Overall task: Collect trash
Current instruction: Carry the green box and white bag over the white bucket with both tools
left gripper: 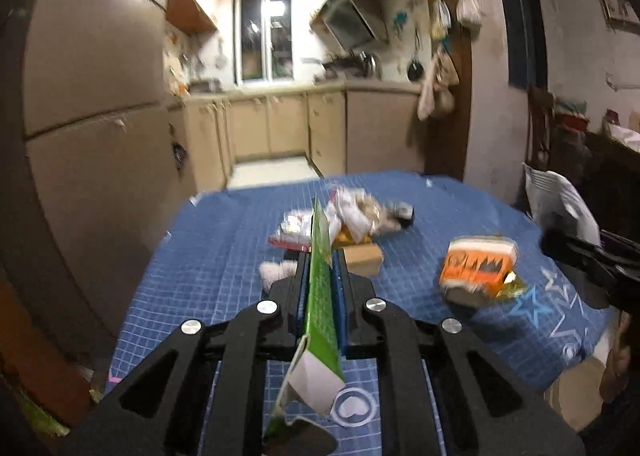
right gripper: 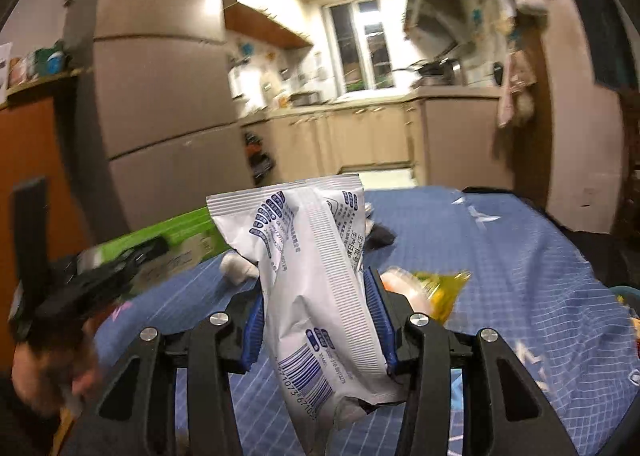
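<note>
the left gripper (left gripper: pixel 320 276) has its two jaws pressed together on a flattened green carton (left gripper: pixel 320 296), which stands on its edge between the blue pads (left gripper: pixel 339 304) and reaches past the fingertips. the torn white end of the carton hangs near the camera. the right gripper (right gripper: pixel 316 296) is clamped on a white wrapper with blue print and a barcode (right gripper: pixel 312 276); the wrapper sticks up above the fingers and also hangs down under them.

both grippers are held over a table covered with a blue grid mat (left gripper: pixel 224 248). on the mat, beyond the left gripper, lies a pile of crumpled wrappers (left gripper: pixel 348 216), and a small brown box (left gripper: pixel 362 259) sits just in front of this pile. a white crumpled tissue (left gripper: pixel 274 270) lies just left of the left fingertips. to the right on the mat rests an orange and white package (left gripper: pixel 476 268), with a yellow wrapper touching its lower side. in the right wrist view the green carton (right gripper: pixel 176 232) and the left gripper appear at the left, blurred. behind the table there is a kitchen with beige cabinets (left gripper: pixel 280 124).
</note>
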